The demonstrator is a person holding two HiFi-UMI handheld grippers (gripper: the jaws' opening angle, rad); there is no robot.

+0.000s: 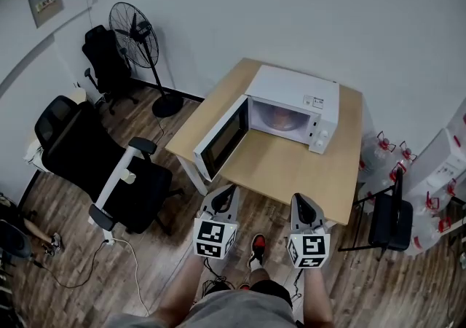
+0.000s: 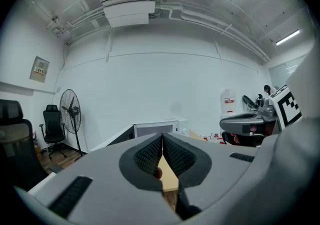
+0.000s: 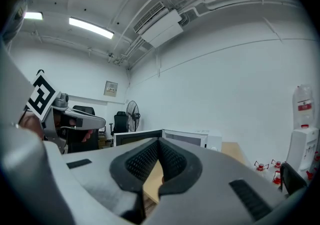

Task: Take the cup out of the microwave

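A white microwave (image 1: 295, 104) stands on a light wooden table (image 1: 284, 166). Its door (image 1: 220, 137) is swung open to the left. The cavity looks pale pink inside, and I cannot make out a cup in it. Both grippers hover short of the table's near edge, pointing at the microwave. In the head view my left gripper (image 1: 227, 189) is left of my right gripper (image 1: 300, 199). In the left gripper view the left gripper (image 2: 162, 136) has its jaws together with nothing between them, microwave (image 2: 155, 129) ahead. In the right gripper view the right gripper (image 3: 159, 141) is likewise shut and empty, facing the microwave (image 3: 187, 138).
A black office chair (image 1: 95, 166) stands left of the table, with another chair (image 1: 105, 60) and a standing fan (image 1: 135, 28) behind it. A black chair (image 1: 386, 221) and water bottles (image 1: 378, 148) are at the right. The person's legs and a red shoe (image 1: 257, 246) show below.
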